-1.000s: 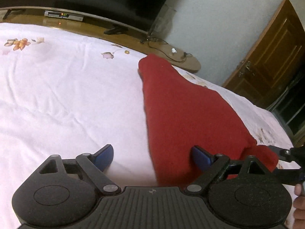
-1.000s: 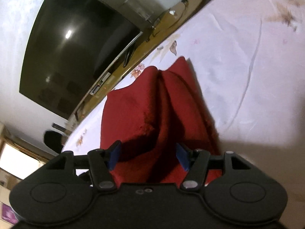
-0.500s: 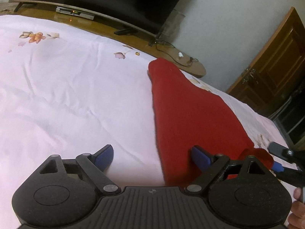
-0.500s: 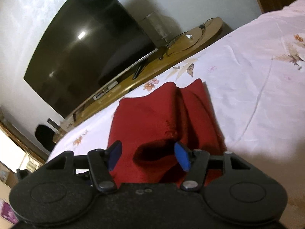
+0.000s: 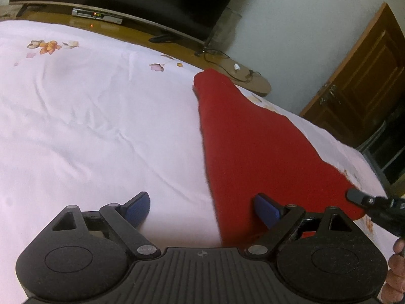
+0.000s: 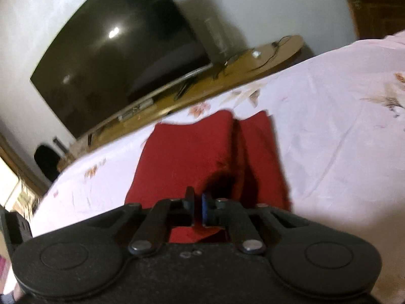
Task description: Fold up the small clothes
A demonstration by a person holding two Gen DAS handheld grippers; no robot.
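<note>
A dark red knitted garment (image 5: 255,149) lies stretched out long on the bed, on a pale pink bedsheet with printed flowers (image 5: 96,116), its far end reaching toward the foot of the bed. Seen from the right wrist, the cloth shows a deep lengthwise fold, one flap doubled over beside the other.

The left tool (image 5: 202,206) hangs low over the near end with its jaws spread wide. One blue pad (image 5: 138,206) sits over bare sheet, the other over the red cloth, and the garment's left edge runs between them; nothing is gripped.

The right tool (image 6: 198,209) has just been closing its jaws, and its blue-faced fingers (image 6: 205,209) now stand almost together, clenched on the near corner of the red cloth. The left wrist view shows its black tip right at that corner, with a bit of the person's hand (image 5: 396,276) behind it at the frame edge.

Beyond the bed stand a long wooden television bench (image 5: 177,48), a large dark television screen (image 6: 119,58) and a brown wooden door (image 5: 364,81).
</note>
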